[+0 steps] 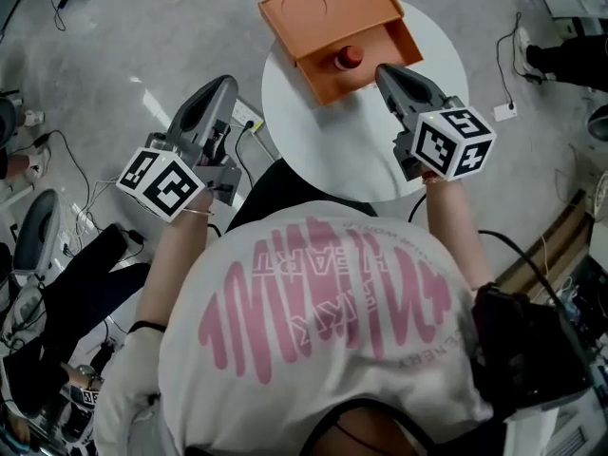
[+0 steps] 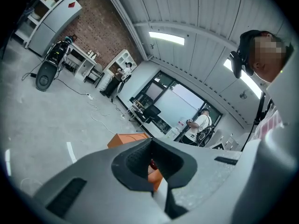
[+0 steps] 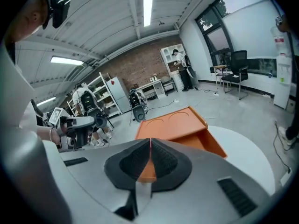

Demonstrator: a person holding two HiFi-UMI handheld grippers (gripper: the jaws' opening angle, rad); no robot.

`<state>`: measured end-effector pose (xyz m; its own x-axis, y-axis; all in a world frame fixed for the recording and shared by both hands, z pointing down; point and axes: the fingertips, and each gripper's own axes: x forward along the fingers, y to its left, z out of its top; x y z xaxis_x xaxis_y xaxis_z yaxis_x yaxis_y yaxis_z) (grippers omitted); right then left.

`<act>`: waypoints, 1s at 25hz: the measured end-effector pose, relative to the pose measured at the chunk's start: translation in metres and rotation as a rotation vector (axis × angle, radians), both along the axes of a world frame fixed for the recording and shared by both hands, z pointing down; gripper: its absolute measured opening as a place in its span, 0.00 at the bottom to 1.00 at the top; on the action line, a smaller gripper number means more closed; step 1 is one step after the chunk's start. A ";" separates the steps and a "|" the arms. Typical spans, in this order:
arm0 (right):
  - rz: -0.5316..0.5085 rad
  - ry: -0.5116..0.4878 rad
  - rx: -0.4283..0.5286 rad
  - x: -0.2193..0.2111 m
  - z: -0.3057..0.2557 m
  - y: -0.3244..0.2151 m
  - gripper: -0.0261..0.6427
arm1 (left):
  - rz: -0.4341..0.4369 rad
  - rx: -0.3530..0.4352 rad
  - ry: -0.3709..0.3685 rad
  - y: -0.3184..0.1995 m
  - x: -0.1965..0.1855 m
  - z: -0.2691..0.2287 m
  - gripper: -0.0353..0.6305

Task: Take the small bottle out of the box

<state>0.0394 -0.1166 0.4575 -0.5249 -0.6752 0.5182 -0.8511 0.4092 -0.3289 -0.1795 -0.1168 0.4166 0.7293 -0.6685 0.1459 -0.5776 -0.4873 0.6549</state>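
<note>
An orange box [image 1: 404,38] stands with its lid [image 1: 328,8] thrown back at the far side of a round white table [image 1: 323,131]. Inside it sits the small bottle [image 1: 350,58], its red cap up. My right gripper [image 1: 383,70] is shut and empty; its tip hovers just right of the bottle, over the box's near edge. The right gripper view looks past the closed right gripper [image 3: 150,146] at the box [image 3: 187,129]. My left gripper [image 1: 226,84] is off the table to the left, shut and holding nothing. Past the left gripper [image 2: 152,146], the red cap [image 2: 152,163] shows.
A power strip [image 1: 249,117] with cables lies on the floor by the table's left side, and a wall plug [image 1: 504,112] lies to the right. Someone's legs [image 1: 85,274] are at the left. An office chair [image 3: 236,62], shelves and people stand far off.
</note>
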 end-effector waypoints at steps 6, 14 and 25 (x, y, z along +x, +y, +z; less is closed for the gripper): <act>-0.090 0.099 -0.028 -0.004 -0.006 -0.013 0.23 | -0.034 -0.011 0.013 -0.008 0.000 -0.013 0.06; -0.137 0.221 -0.014 -0.009 0.033 -0.024 0.37 | -0.076 -0.068 -0.020 0.000 -0.011 0.016 0.06; -0.116 0.413 -0.039 0.020 0.093 -0.040 0.25 | -0.121 -0.098 -0.040 0.007 -0.021 0.061 0.06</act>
<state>0.0595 -0.1565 0.5502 -0.3395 -0.5993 0.7249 -0.8634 0.5043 0.0126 -0.2007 -0.1103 0.4779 0.6363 -0.7324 0.2423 -0.6550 -0.3471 0.6712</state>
